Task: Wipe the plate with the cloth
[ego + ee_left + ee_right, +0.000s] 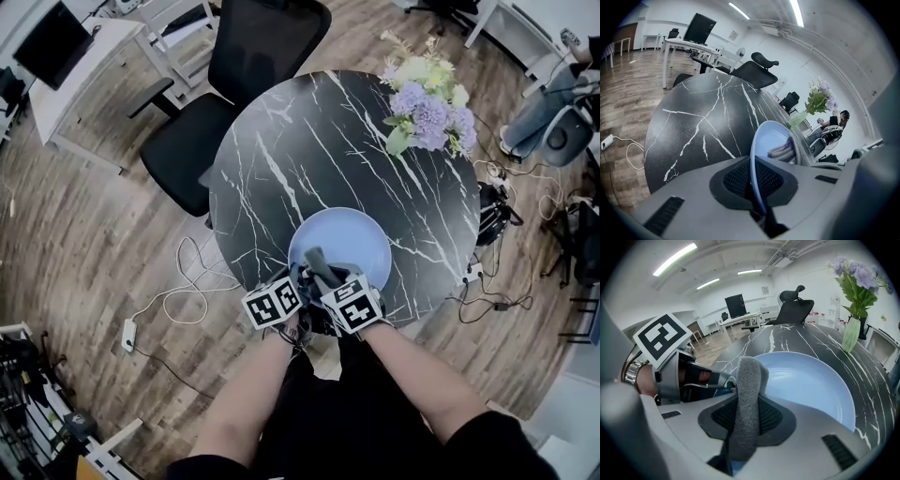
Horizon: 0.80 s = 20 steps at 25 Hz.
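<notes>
A pale blue plate [345,242] lies at the near edge of the round black marble table [281,159]. My left gripper [296,279] is shut on the plate's near left rim; in the left gripper view the plate [765,140] stands edge-on between the jaws of that gripper [757,187]. My right gripper [323,278] is shut on a folded grey cloth [319,263], which lies over the plate's near part. In the right gripper view the cloth [749,399] sticks up between the jaws of the right gripper [746,420], with the plate [806,385] behind it and the left gripper's marker cube [661,337] to the left.
A vase of purple and white flowers [427,108] stands at the table's far right. A black office chair [234,84] is pushed up at the far left. Cables and a power strip [129,334] lie on the wooden floor. A seated person [553,94] is at the far right.
</notes>
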Motion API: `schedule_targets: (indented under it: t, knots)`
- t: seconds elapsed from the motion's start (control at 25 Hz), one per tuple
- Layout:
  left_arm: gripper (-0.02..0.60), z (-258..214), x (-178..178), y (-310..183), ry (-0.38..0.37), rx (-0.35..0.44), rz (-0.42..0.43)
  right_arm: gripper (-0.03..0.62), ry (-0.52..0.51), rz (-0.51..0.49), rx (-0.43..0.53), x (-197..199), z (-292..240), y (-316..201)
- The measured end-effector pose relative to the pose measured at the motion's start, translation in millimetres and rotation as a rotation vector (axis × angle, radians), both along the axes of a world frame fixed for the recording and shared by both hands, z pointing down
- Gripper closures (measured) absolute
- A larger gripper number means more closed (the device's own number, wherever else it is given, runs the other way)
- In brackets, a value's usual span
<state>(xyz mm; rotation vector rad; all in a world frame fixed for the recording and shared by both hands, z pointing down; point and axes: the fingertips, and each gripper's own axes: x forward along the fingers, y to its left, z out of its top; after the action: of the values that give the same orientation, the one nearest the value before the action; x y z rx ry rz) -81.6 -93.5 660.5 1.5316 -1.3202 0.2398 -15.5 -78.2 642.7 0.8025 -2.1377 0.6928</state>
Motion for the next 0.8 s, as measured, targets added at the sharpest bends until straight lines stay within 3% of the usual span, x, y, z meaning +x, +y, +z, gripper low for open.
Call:
schedule_targets:
  t: [0.2, 0.52, 0.8]
  knots:
    - [0.551, -1, 0, 0, -0.006, 0.008, 0.004, 0.487, 0.015, -0.055, 0.018, -13, 1, -9]
    - [0.551, -1, -4, 0, -0.029, 0.011, 0.006, 0.485, 0.141, -0.176, 0.07, -15, 8, -22]
    - [0.552, -2, -4, 0, -0.03, 0.014, 0.008, 0.485, 0.202, -0.158, 0.104, 8, 8, -43]
